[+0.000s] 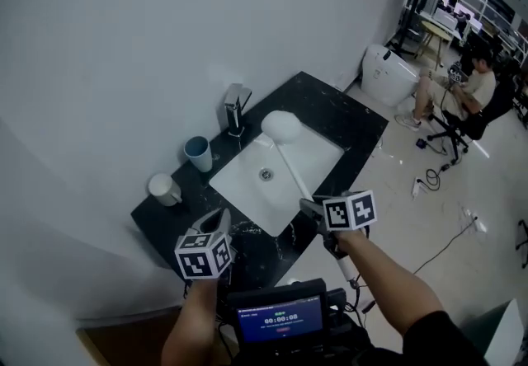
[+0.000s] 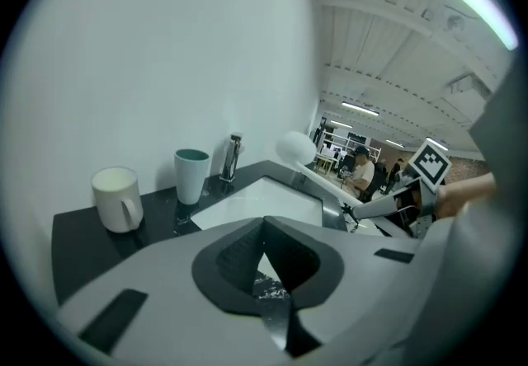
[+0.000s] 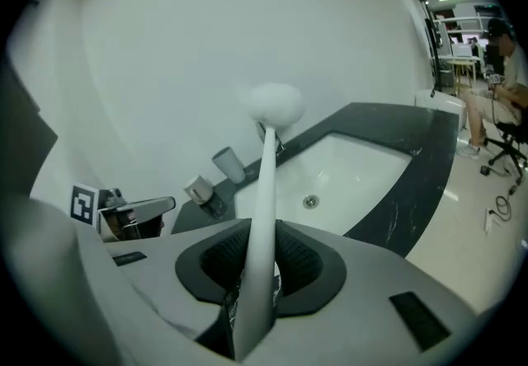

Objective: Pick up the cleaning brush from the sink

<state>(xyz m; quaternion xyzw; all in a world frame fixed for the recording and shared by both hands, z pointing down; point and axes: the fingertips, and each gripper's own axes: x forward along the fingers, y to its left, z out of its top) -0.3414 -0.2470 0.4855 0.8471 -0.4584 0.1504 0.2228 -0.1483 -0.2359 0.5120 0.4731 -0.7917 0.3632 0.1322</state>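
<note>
A white cleaning brush with a round head and a long handle hangs tilted above the white sink. My right gripper is shut on the handle's near end. In the right gripper view the handle runs up between the pads of the right gripper to the brush head. My left gripper hovers over the counter's near left edge. In the left gripper view the left gripper is shut with nothing in it, and the brush shows ahead at the right.
On the black counter stand a chrome faucet, a teal cup and a white mug. A white toilet sits past the counter. A person sits on an office chair at the far right, with cables on the floor.
</note>
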